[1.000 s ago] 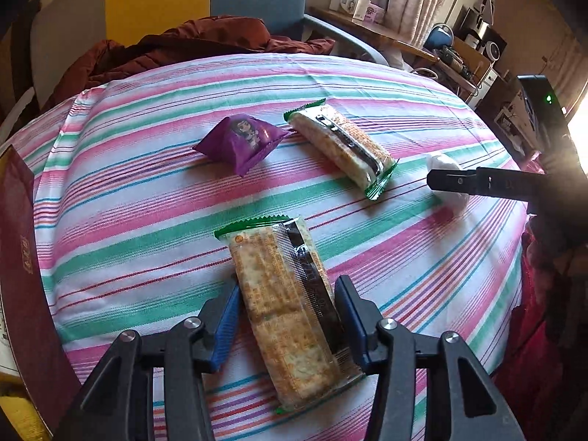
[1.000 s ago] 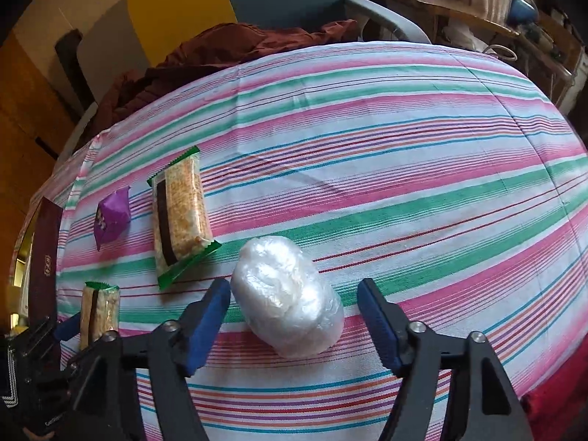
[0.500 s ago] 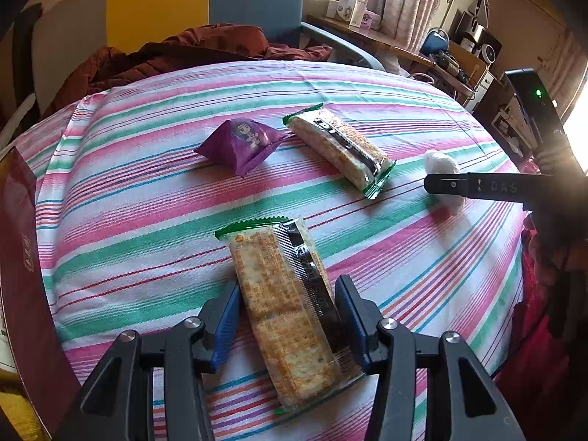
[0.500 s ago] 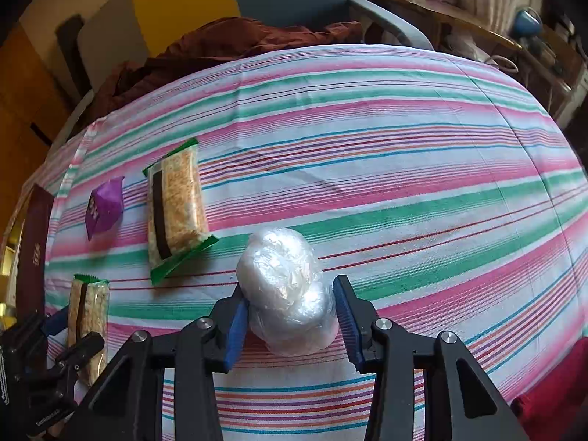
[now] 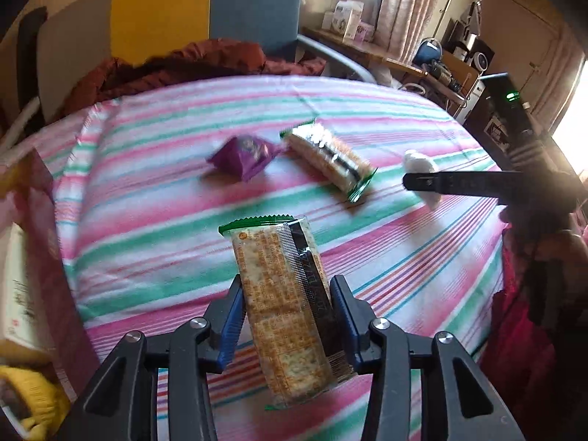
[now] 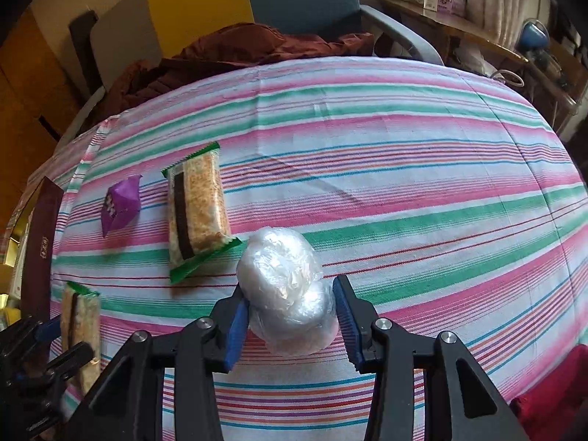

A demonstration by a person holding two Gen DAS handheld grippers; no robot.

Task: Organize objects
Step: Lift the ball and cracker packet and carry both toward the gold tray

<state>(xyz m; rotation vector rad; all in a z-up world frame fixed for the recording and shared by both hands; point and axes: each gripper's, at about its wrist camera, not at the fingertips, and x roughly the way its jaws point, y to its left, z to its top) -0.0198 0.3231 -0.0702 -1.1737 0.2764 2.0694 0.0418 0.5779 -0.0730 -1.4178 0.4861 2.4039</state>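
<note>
Striped tablecloth (image 6: 367,154) in pink, green and white, and both grippers have something in their grip.

Left gripper (image 5: 286,316) has just been closing, its blue pads now tight against a cracker packet (image 5: 284,308) with green ends, held clear of the cloth; the print on the wrapper is too blurred to read. Right gripper (image 6: 290,312) has clamped its pads on a white bundle wrapped in clear plastic (image 6: 288,290), which sits low at the cloth, though whether it touches I can't tell. Over to the left lie a second cracker packet (image 6: 196,209) and, just beside it, a small purple packet (image 6: 119,207), lettering unreadable. At the left edge stands a dark red box (image 6: 42,246) with a small gold mark.
</note>
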